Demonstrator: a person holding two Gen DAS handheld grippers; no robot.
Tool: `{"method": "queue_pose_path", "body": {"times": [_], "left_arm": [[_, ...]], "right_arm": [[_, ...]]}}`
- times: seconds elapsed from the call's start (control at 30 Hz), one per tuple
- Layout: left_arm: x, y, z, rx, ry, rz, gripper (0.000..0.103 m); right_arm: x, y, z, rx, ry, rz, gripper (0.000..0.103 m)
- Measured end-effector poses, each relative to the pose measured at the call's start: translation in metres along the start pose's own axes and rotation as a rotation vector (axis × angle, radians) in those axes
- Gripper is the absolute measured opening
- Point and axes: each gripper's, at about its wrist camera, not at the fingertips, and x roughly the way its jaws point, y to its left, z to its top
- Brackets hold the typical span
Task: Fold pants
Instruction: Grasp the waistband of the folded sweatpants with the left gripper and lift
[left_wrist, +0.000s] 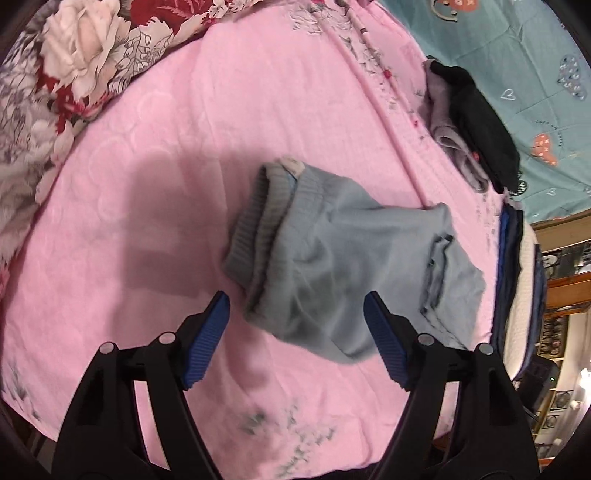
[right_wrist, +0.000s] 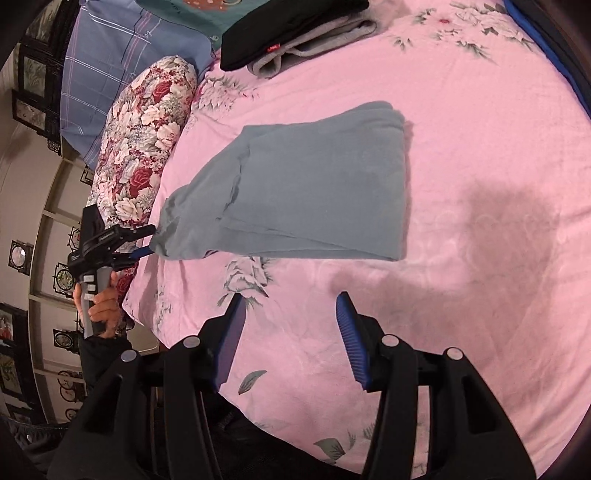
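Folding stage: my grey-blue pants (left_wrist: 332, 258) lie folded into a compact bundle on the pink bedsheet (left_wrist: 166, 166), with the ribbed waistband (left_wrist: 251, 225) on the side nearest the floral quilt (left_wrist: 74, 66).
Left gripper: my left gripper (left_wrist: 295, 317) has its blue-padded jaws spread wide, nothing between them; the near end of the pants sits right in front of and partly between the fingers in my left wrist view.
Left gripper from the other side: in the right wrist view it (right_wrist: 146, 242) sits at the corner of the pants (right_wrist: 314, 192) by the bed edge, and I cannot tell from there whether it touches the cloth.
Right gripper: my right gripper (right_wrist: 291, 314) is spread apart and empty, above the bare sheet (right_wrist: 480, 129) near the pants but apart from them.
Left hand: my left hand (right_wrist: 101, 306) grips the grey handle below the gripper.
Other clothes: a folded black garment (right_wrist: 291, 29) lies on top of a folded grey garment (right_wrist: 325, 44) farther back on the sheet, well apart from the pants.
Bedding: a floral bolster (right_wrist: 144, 147) runs along the bed edge beside the pants.
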Motion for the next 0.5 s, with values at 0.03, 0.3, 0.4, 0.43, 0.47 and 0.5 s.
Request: {"method": "queue_pose_path", "body": {"times": [0.03, 0.3, 0.4, 0.43, 0.47, 0.5], "left_arm": [[-0.001, -0.003, -0.002, -0.004, 0.000, -0.011, 0.076], [0.018, -0.018, -0.018, -0.069, 0.059, -0.070, 0.076], [0.030, -0.020, -0.018, -0.091, 0.048, -0.033, 0.076], [0.030, -0.021, -0.017, -0.094, 0.032, -0.024, 0.076], [0.029, -0.021, -0.015, -0.101, 0.018, -0.008, 0.076], [0.028, -0.020, -0.013, -0.109, -0.004, 0.021, 0.076]], "right_arm": [[0.003, 0.001, 0.000, 0.000, 0.011, 0.002, 0.052], [0.012, 0.004, 0.000, -0.008, 0.042, 0.016, 0.052], [0.009, -0.001, 0.000, 0.013, 0.033, 0.014, 0.052], [0.009, -0.002, 0.000, 0.019, 0.032, 0.014, 0.052], [0.008, -0.004, 0.000, 0.023, 0.032, 0.013, 0.052], [0.007, -0.004, -0.001, 0.026, 0.031, 0.013, 0.052]]}}
